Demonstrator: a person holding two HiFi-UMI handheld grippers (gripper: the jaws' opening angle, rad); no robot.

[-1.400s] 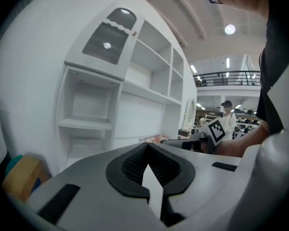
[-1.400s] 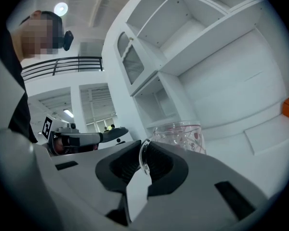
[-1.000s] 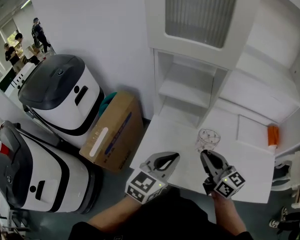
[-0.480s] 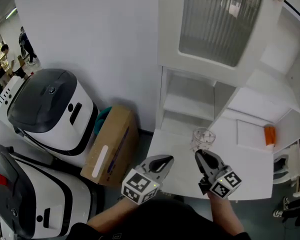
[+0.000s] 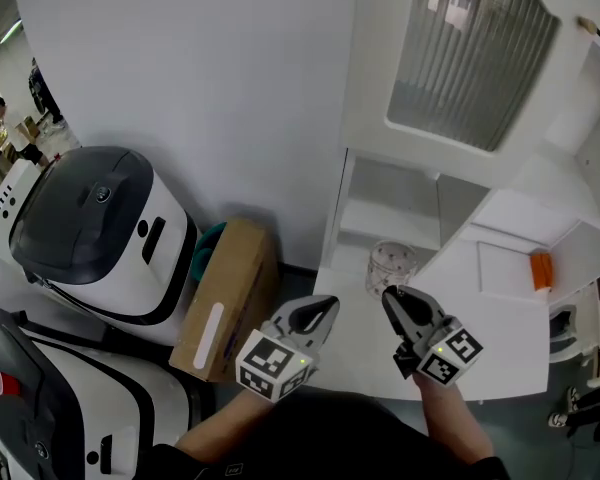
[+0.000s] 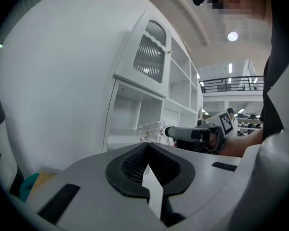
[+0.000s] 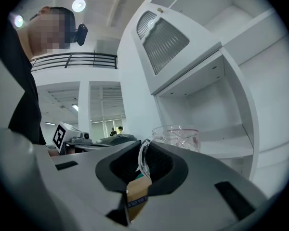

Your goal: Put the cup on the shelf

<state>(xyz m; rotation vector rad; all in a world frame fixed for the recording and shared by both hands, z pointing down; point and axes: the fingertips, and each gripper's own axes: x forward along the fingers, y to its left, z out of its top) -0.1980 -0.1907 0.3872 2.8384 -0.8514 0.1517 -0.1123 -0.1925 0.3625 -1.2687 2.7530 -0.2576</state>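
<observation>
Up against the white cabinet (image 5: pixel 450 88), the cup (image 5: pixel 391 265) hangs in the air just in front of the lower open shelf (image 5: pixel 380 230). It's clear glass, round, with a thin curved handle. Right gripper (image 5: pixel 390 298) is clamped on that handle, and a small brown paper tag dangles between its jaws. Left gripper (image 5: pixel 325 305) sits just beside it, jaws pressed together on nothing. Cabinet's smooth painted white, with a fluted glass door up top. Underneath is a plain white worktop (image 5: pixel 480 328) with a small orange thing (image 5: pixel 541 269) off to the right. Over on the left there's a cardboard box (image 5: pixel 230 288) and two rounded white-and-dark-grey machines (image 5: pixel 100 228) — glossy plastic shells.
</observation>
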